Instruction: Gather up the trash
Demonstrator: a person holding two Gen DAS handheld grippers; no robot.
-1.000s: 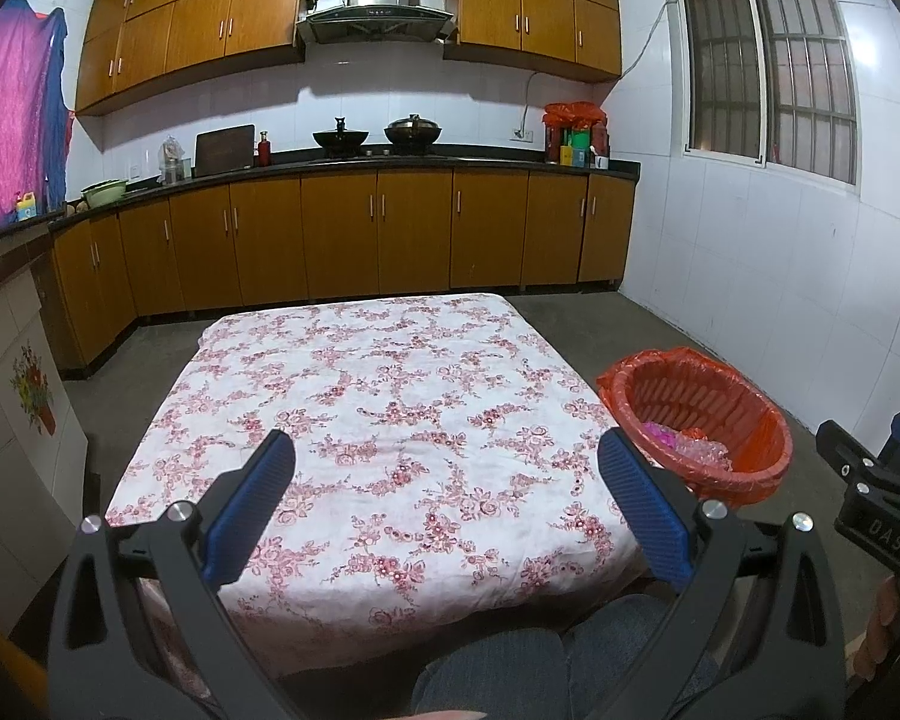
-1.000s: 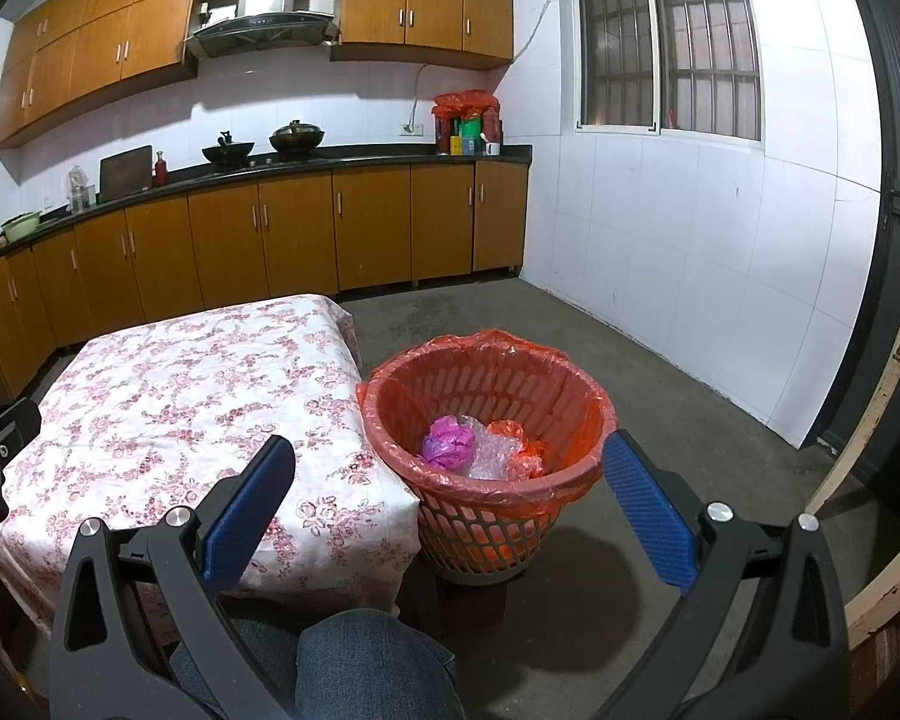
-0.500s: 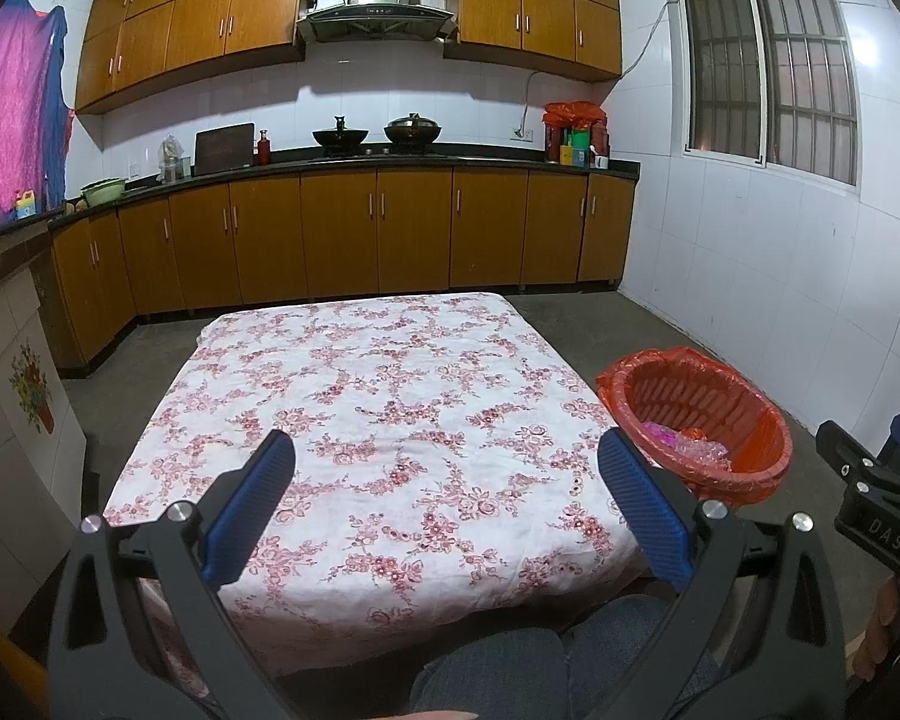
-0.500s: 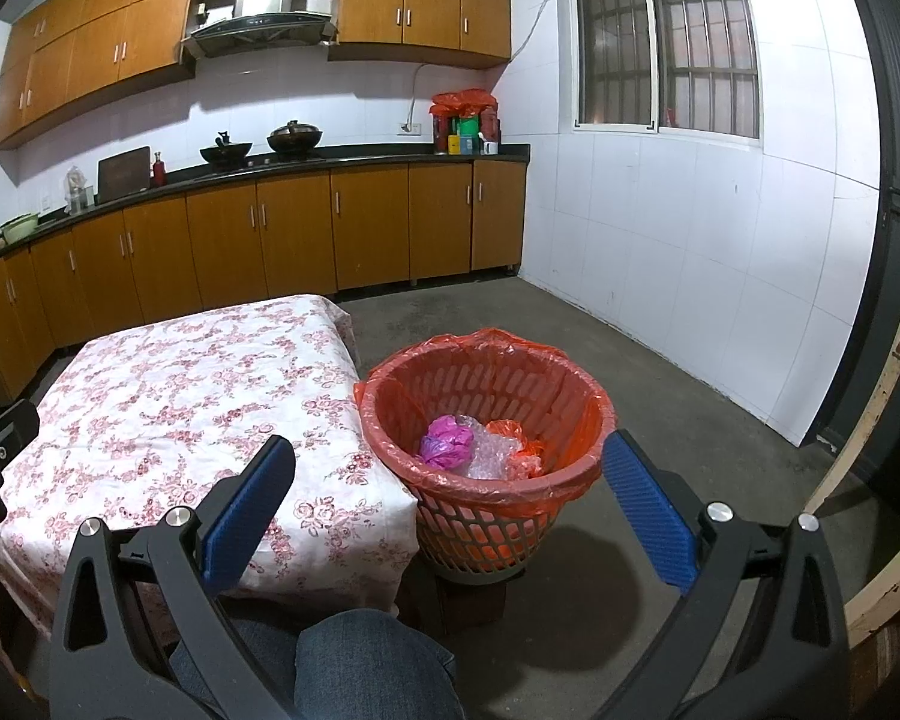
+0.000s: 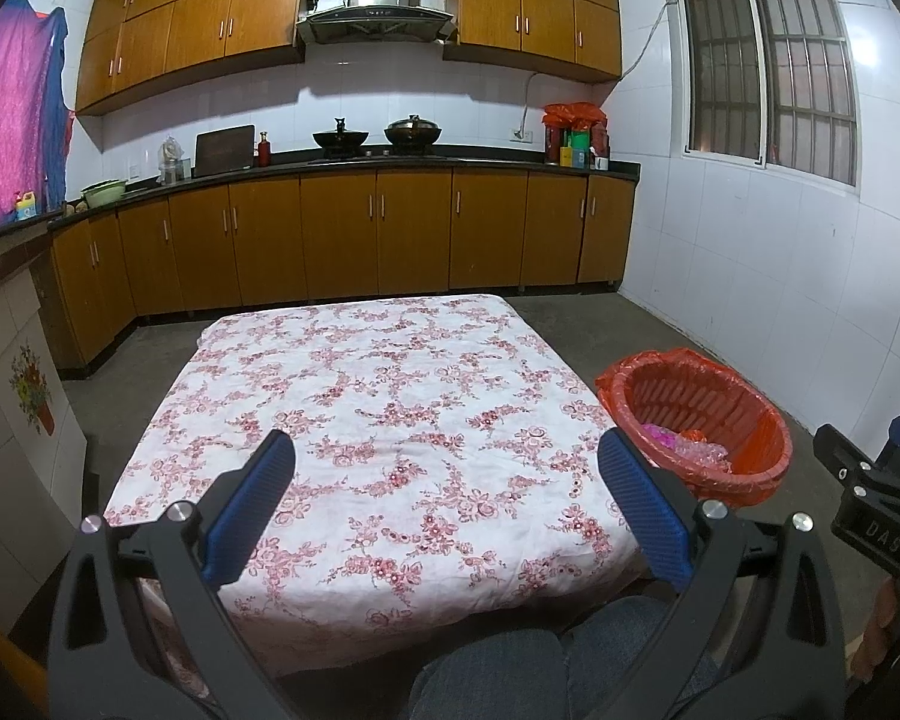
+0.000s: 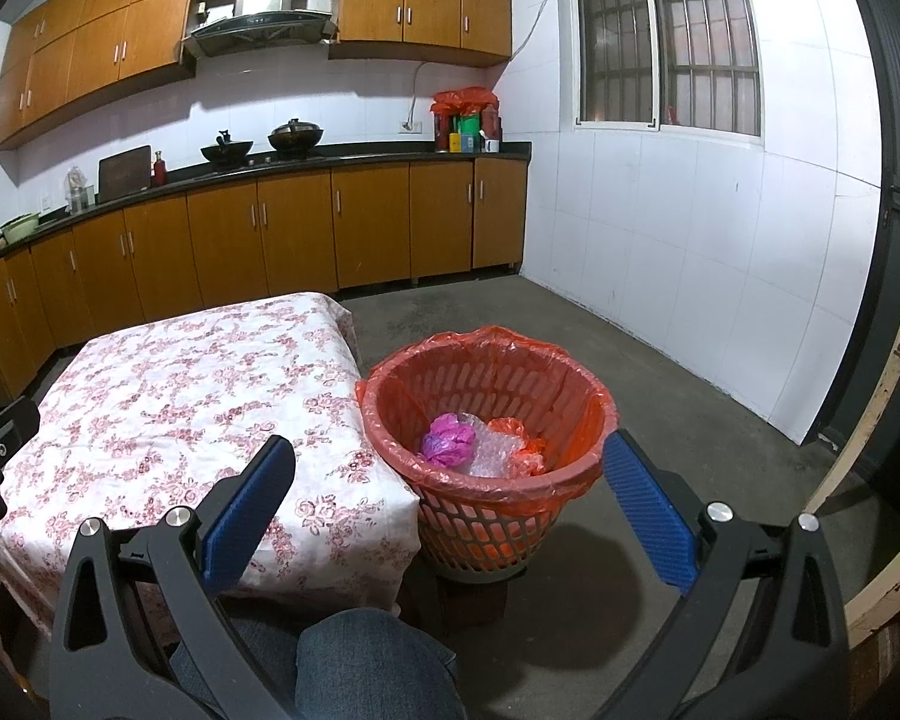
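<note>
Left gripper [image 5: 447,462] spread wide, empty, right gripper [image 6: 450,468] likewise, touching nothing

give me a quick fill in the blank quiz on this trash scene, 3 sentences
1. The red basket stands on the ____ beside the table.
2. The pink wad lies ____ the basket.
3. The right gripper and the left gripper are both ____ and hold nothing.

Missing words: floor; inside; open

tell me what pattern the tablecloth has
Red-pink floral print on white tablecloth, clearest in the left wrist view.
</note>
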